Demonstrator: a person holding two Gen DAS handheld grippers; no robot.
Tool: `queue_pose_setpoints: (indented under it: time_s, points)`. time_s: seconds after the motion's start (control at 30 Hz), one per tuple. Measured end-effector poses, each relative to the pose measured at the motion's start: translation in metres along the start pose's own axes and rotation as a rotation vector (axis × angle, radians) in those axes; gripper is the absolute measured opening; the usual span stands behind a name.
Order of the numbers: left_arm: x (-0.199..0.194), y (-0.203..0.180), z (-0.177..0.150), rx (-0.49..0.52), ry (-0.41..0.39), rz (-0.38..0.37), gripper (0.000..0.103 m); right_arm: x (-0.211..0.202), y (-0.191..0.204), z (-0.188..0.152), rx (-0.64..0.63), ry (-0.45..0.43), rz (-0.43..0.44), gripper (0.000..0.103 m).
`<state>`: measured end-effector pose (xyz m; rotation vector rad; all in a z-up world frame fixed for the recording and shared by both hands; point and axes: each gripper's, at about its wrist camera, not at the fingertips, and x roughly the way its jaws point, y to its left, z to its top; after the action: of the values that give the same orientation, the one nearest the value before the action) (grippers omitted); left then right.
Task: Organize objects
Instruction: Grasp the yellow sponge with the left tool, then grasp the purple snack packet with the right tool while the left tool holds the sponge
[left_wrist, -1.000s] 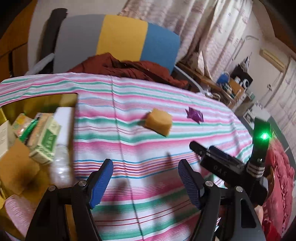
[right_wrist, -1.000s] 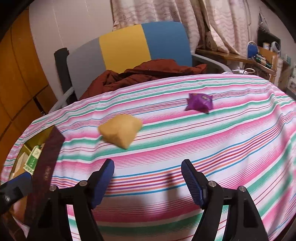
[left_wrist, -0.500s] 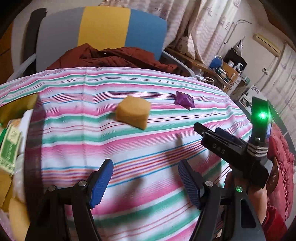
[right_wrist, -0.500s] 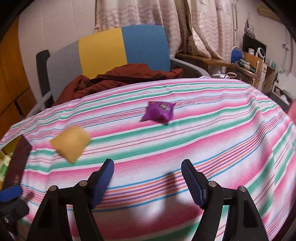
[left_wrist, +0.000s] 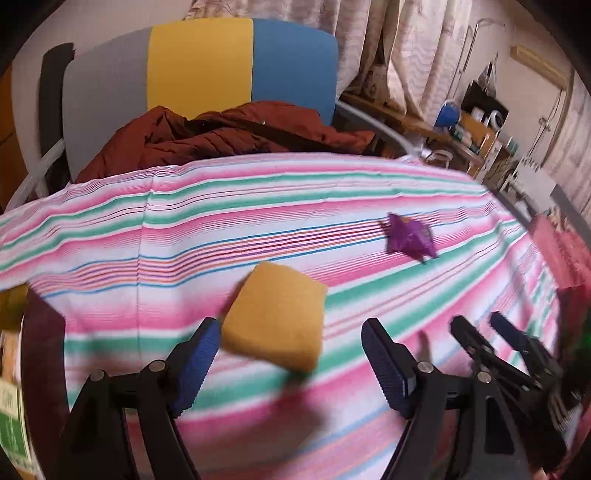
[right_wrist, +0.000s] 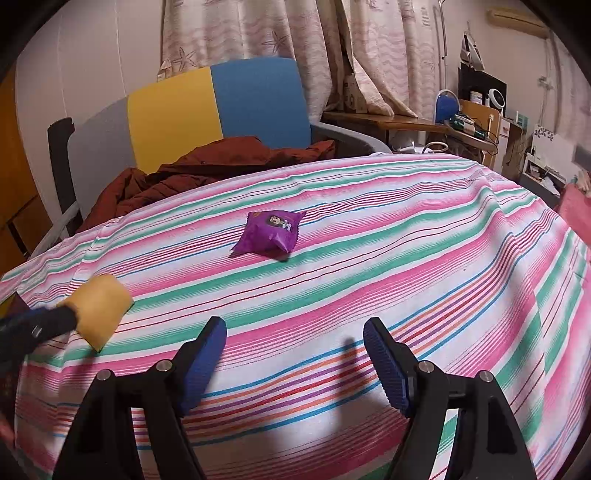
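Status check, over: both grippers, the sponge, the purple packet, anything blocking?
Left gripper opening, sponge just ahead, not gripped. Right gripper open, empty, facing the purple packet. Striped cloth between them bare.

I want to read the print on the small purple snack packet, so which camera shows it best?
The right wrist view: the small purple snack packet lies near the middle of the striped tablecloth, sharp, its printed face towards the camera. The left wrist view shows it off to the right, blurred, print unreadable.
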<state>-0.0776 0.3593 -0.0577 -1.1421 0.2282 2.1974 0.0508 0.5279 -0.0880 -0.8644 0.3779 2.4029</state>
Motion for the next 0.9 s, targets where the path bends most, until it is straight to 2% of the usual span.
queue_pose_setpoints:
  time_s: [0.13, 0.2, 0.27, 0.4, 0.5, 0.63, 0.7, 0.83, 0.9]
  points:
    - [0.021, 0.004, 0.002, -0.010, 0.028, 0.060, 0.080, 0.004, 0.002, -0.001, -0.005, 0.006, -0.017, 0.077]
    - [0.027, 0.003, -0.002, -0.004, 0.030, 0.048, 0.080, 0.005, 0.000, -0.002, -0.001, 0.011, -0.017, 0.077]
    - [0.026, -0.005, -0.008, 0.043, -0.017, 0.071, 0.078, 0.008, -0.001, -0.002, 0.007, 0.023, -0.020, 0.077]
    - [0.016, -0.018, -0.017, 0.104, -0.120, 0.086, 0.066, 0.010, -0.004, -0.003, 0.019, 0.029, -0.028, 0.077]
    - [0.013, -0.014, -0.018, 0.097, -0.142, 0.061, 0.062, 0.008, -0.005, -0.004, 0.026, 0.021, -0.028, 0.077]
    - [0.022, -0.006, -0.018, 0.066, -0.094, 0.022, 0.061, 0.011, -0.005, -0.003, 0.029, 0.043, -0.025, 0.079]
    - [0.019, -0.001, -0.018, 0.048, -0.109, -0.005, 0.061, 0.015, -0.005, -0.002, 0.024, 0.074, -0.003, 0.083]
    - [0.021, -0.005, -0.020, 0.050, -0.112, -0.004, 0.061, 0.020, -0.007, 0.009, 0.037, 0.095, 0.069, 0.083]
    - [0.021, -0.005, -0.020, 0.052, -0.111, -0.004, 0.061, 0.024, -0.006, 0.024, 0.040, 0.081, 0.060, 0.083]
